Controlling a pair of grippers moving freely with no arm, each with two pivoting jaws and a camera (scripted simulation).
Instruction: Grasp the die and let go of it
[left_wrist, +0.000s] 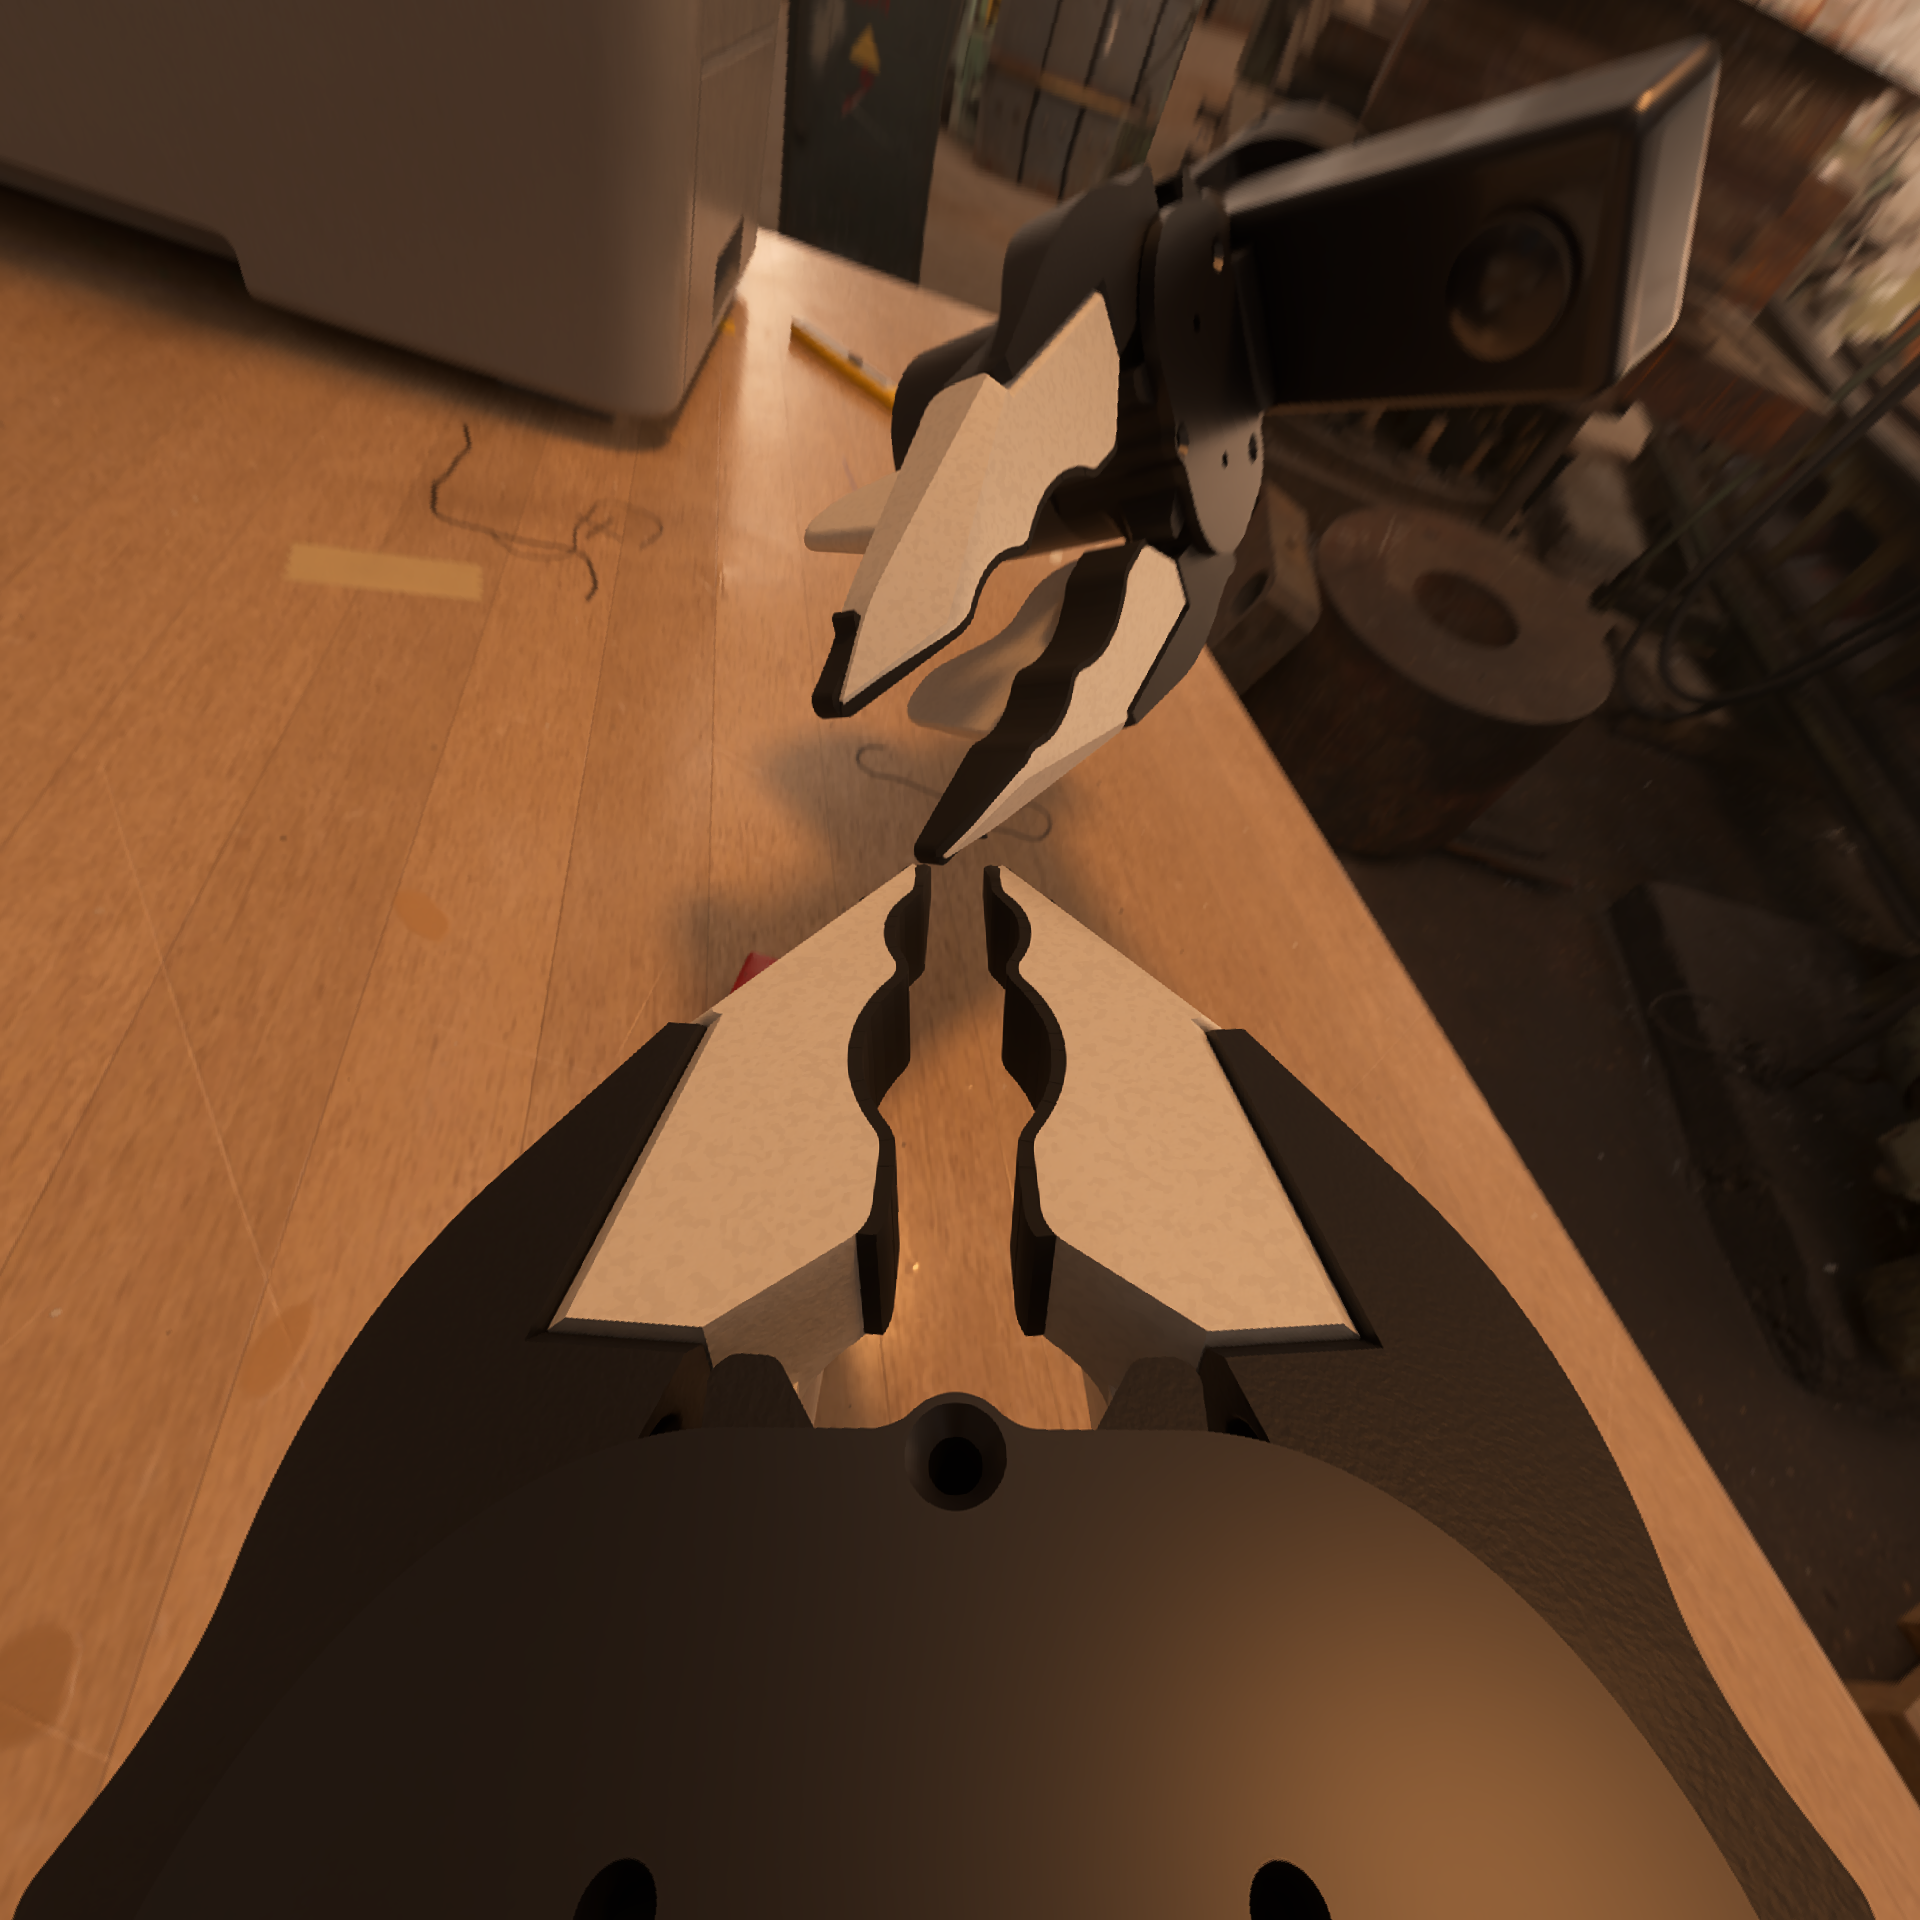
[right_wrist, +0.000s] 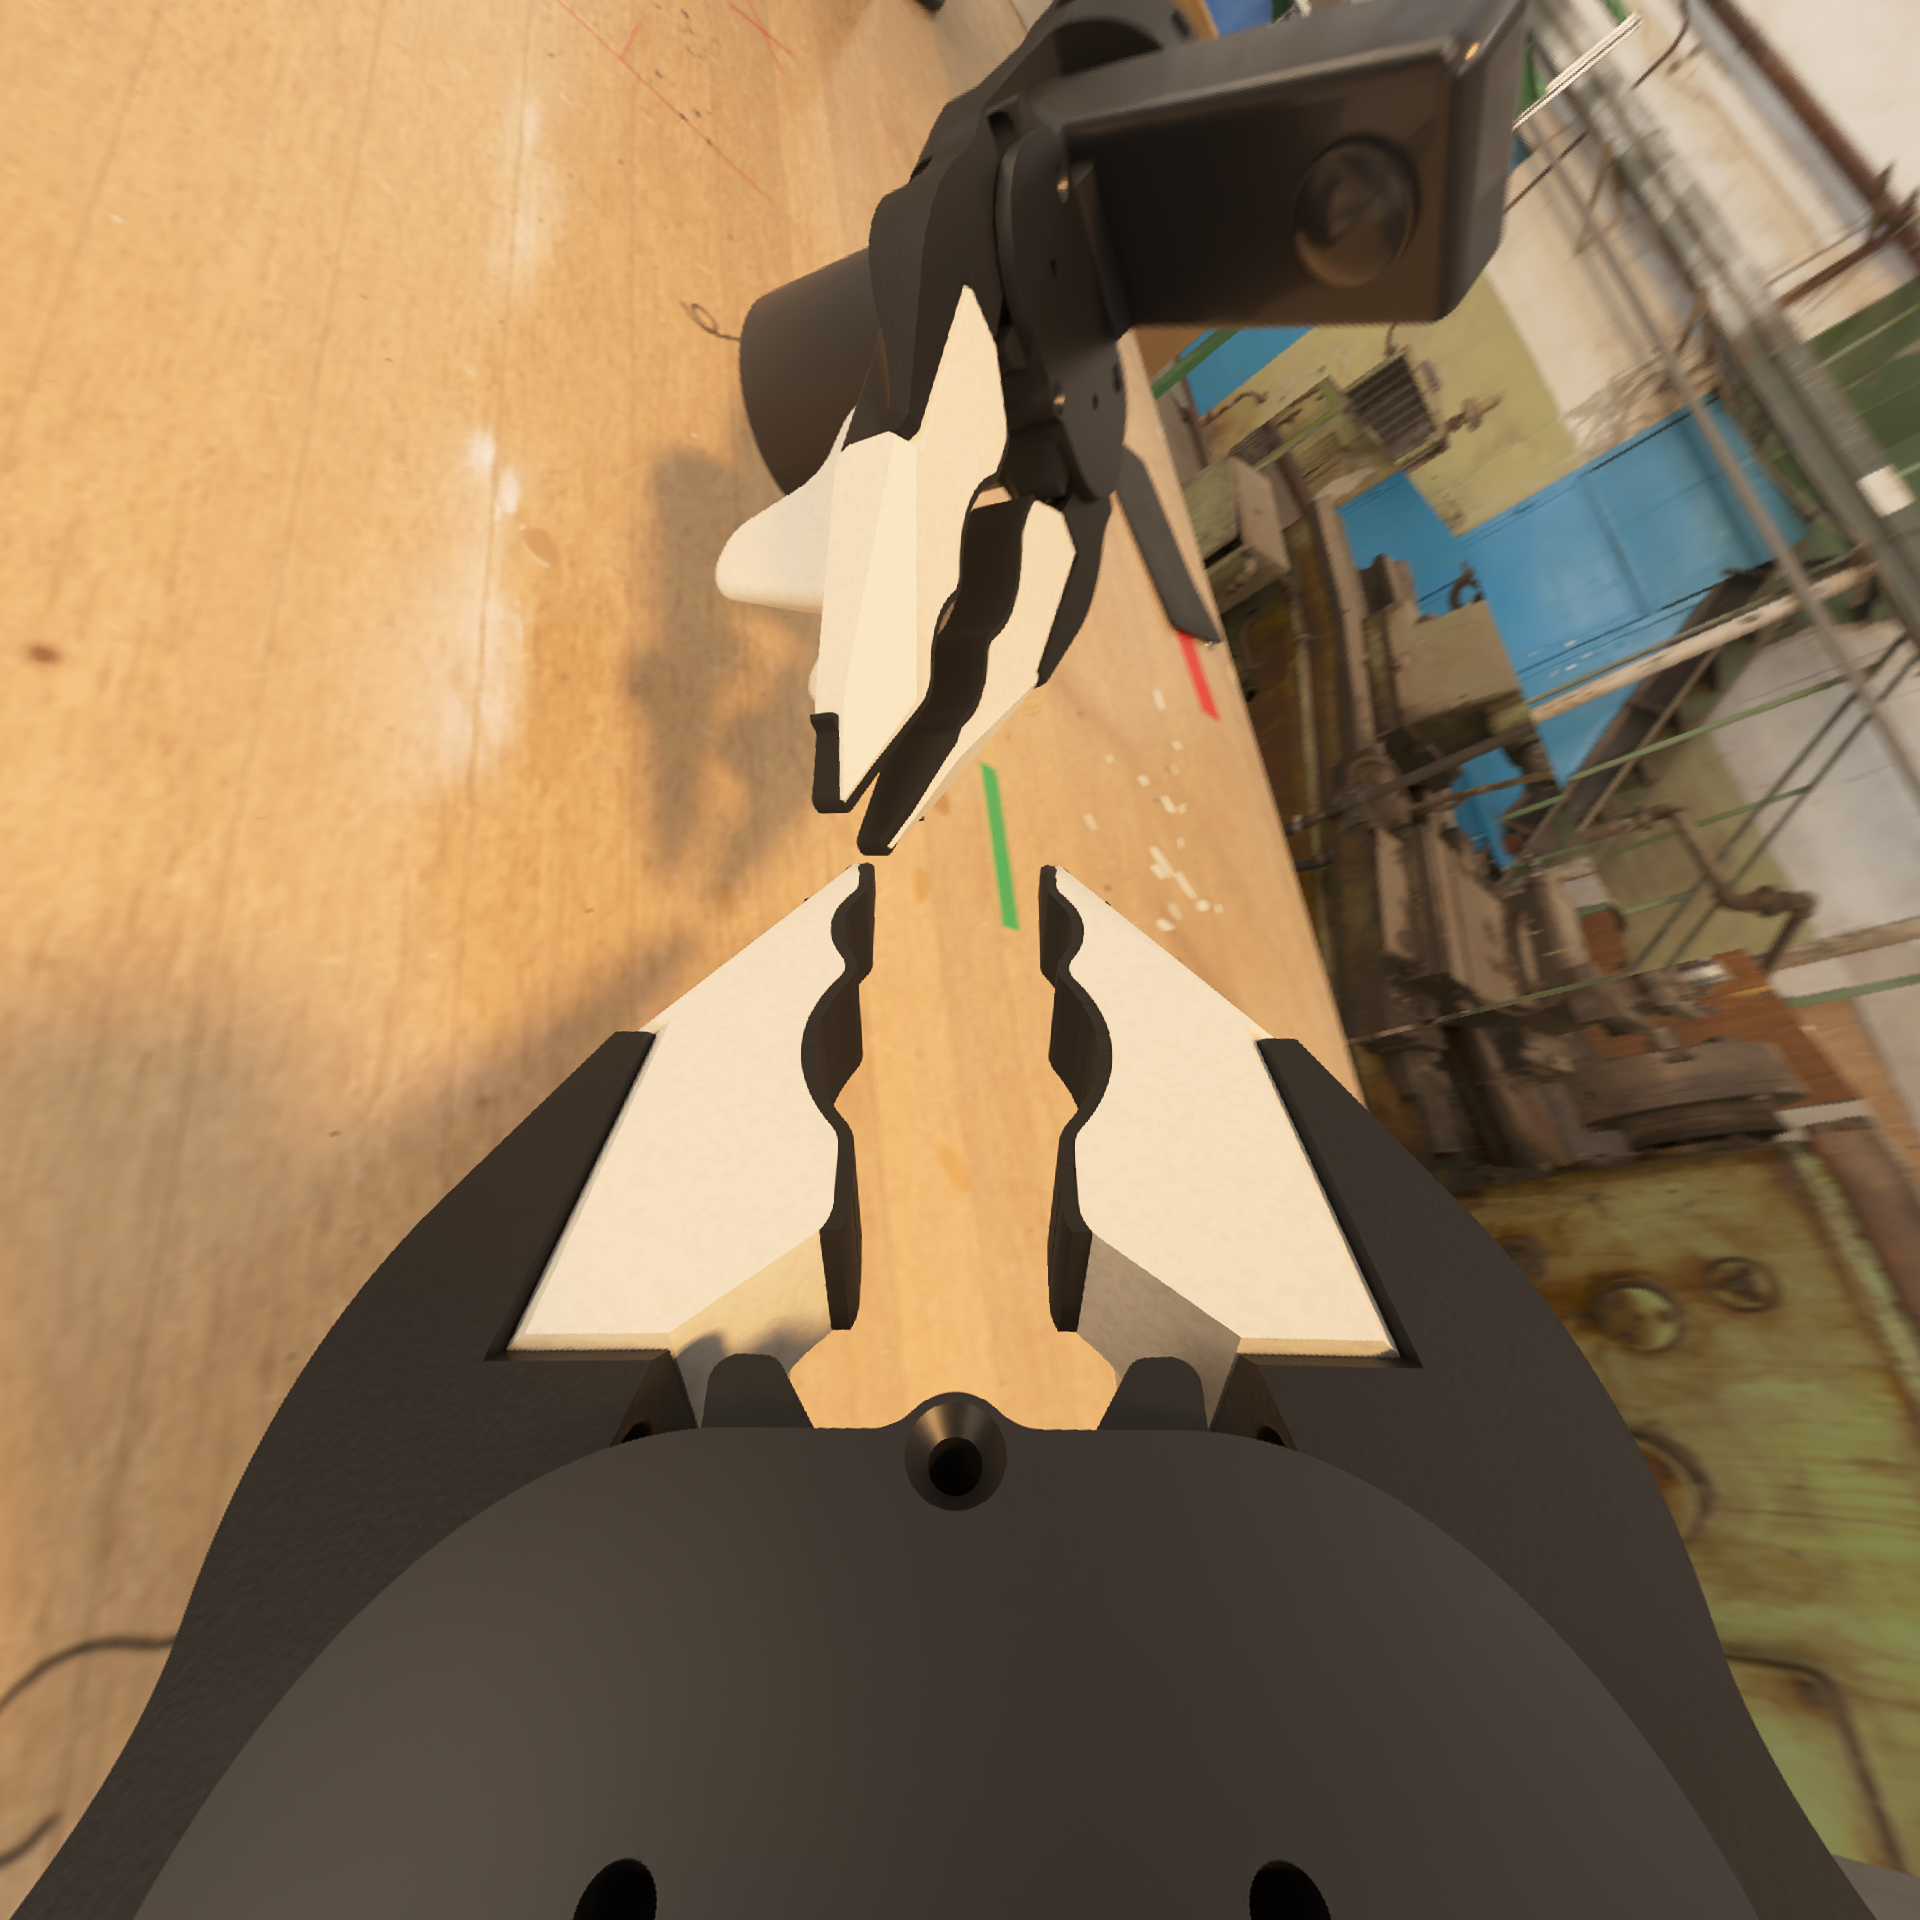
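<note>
A small red corner, seemingly the die (left_wrist: 750, 970), peeks out on the wooden table (left_wrist: 312, 831) just left of my left finger, which hides most of it. My left gripper (left_wrist: 956, 878) hovers over the table with its jaws a narrow gap apart and nothing between them. My right gripper (left_wrist: 883, 764) faces it from above and beyond, open and empty, one fingertip almost touching my left fingertip. In the right wrist view my right gripper (right_wrist: 956, 878) is open and empty. The left gripper (right_wrist: 852, 821) points toward it. No die shows in that view.
A grey box-shaped machine (left_wrist: 364, 187) stands at the far left of the table, with a yellow stick (left_wrist: 842, 364), a black wire (left_wrist: 520, 520) and a tape strip (left_wrist: 384, 571) nearby. The table edge (left_wrist: 1403, 935) runs along the right. Green (right_wrist: 1000, 847) and red (right_wrist: 1197, 675) strips lie near that edge.
</note>
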